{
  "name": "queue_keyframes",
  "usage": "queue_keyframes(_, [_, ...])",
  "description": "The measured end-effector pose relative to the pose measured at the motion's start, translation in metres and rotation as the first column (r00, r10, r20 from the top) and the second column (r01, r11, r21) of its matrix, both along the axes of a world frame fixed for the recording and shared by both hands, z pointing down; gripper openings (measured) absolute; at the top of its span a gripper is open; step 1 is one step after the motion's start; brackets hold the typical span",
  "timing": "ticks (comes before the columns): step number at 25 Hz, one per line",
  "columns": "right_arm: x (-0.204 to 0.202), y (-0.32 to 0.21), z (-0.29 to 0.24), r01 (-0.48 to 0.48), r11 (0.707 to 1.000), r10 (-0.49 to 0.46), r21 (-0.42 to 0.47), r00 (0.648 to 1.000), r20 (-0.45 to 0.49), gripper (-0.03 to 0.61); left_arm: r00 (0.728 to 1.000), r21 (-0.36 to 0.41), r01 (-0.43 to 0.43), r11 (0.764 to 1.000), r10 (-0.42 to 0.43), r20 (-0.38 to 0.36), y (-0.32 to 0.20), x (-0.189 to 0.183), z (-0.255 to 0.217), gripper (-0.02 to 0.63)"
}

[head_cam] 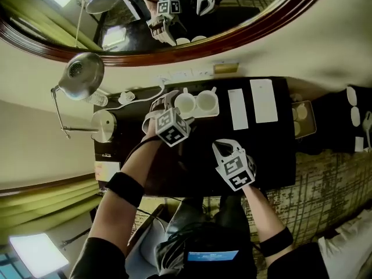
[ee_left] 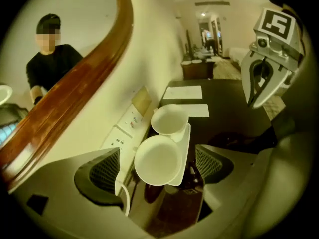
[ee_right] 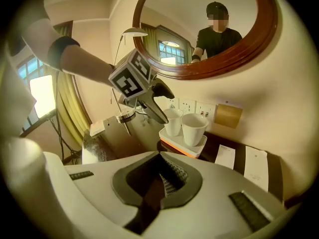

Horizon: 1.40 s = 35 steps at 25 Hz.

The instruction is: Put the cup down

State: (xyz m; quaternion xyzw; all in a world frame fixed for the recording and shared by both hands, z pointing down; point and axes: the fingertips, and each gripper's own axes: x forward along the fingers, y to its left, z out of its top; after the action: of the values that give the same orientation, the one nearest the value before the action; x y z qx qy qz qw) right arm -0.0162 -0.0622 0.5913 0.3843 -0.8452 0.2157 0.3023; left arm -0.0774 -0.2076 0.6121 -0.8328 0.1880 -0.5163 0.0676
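Two white cups stand side by side on a white tray point(head_cam: 204, 114) at the back of the dark table point(head_cam: 261, 150). My left gripper point(head_cam: 164, 102) hangs over the left cup point(head_cam: 185, 104) with its jaws wide open. In the left gripper view this nearer cup point(ee_left: 158, 159) sits between the pads point(ee_left: 105, 171), with a gap on each side. The other cup point(ee_left: 169, 119) stands just behind it. My right gripper point(head_cam: 221, 149) hovers over the table's middle, shut and empty, apart from the tray point(ee_right: 182, 142). The right gripper view shows the left gripper point(ee_right: 160, 112) beside the cups.
A round mirror in a wooden frame point(head_cam: 232, 36) hangs on the wall behind the table. A desk lamp point(head_cam: 81, 74) and a metal kettle point(head_cam: 103, 125) stand at the left end. Two paper cards point(head_cam: 251, 103) lie right of the tray. Wall sockets point(ee_left: 124, 128) sit behind the cups.
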Motion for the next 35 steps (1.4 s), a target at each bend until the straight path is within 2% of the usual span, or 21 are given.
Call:
queue_keyframes(1, [0.002,0.002,0.003,-0.004,1.0,0.004,-0.006,1.0,0.006,0.017,0.997,0.015,-0.058,0.998,0.057,0.056,-0.005,0.0,-0.002,0.476])
queue_keyframes(3, [0.008,0.006,0.009,-0.014,1.0,0.014,-0.019,1.0,0.014,0.017,0.97,0.021,-0.19,0.982,0.185,0.157,-0.011,0.003,-0.007,0.476])
queue_keyframes(5, [0.015,0.01,0.014,-0.03,0.999,0.03,-0.033,0.999,0.02,0.017,0.925,-0.052,-0.306,0.951,0.31,0.218,-0.002,0.002,0.015,0.477])
queue_keyframes(7, [0.022,0.013,0.018,-0.047,0.998,0.048,-0.044,0.998,0.028,0.017,0.897,-0.112,-0.353,0.929,0.37,0.242,0.003,-0.001,0.033,0.477])
queue_keyframes(17, [0.042,0.016,0.026,-0.074,0.995,0.077,-0.072,0.996,0.043,0.017,0.869,-0.17,-0.371,0.913,0.406,0.283,-0.004,0.005,0.049,0.477])
queue_keyframes(21, [0.045,0.018,0.028,-0.083,0.994,0.086,-0.077,0.996,0.04,0.017,0.838,-0.199,-0.398,0.895,0.443,0.317,0.0,0.003,0.056,0.473])
queue_keyframes(23, [0.046,0.019,0.028,-0.085,0.993,0.088,-0.078,0.995,0.04,0.017,0.826,-0.191,-0.406,0.893,0.449,0.342,-0.002,0.001,0.056,0.396])
queue_keyframes(24, [0.046,0.019,0.029,-0.087,0.993,0.09,-0.078,0.995,0.041,0.017,0.822,-0.185,-0.408,0.894,0.448,0.351,-0.004,0.001,0.056,0.396])
queue_keyframes(35, [0.04,0.025,0.027,-0.075,0.994,0.079,-0.074,0.995,0.054,0.017,0.838,-0.18,-0.383,0.906,0.422,0.345,0.007,-0.009,0.043,0.38])
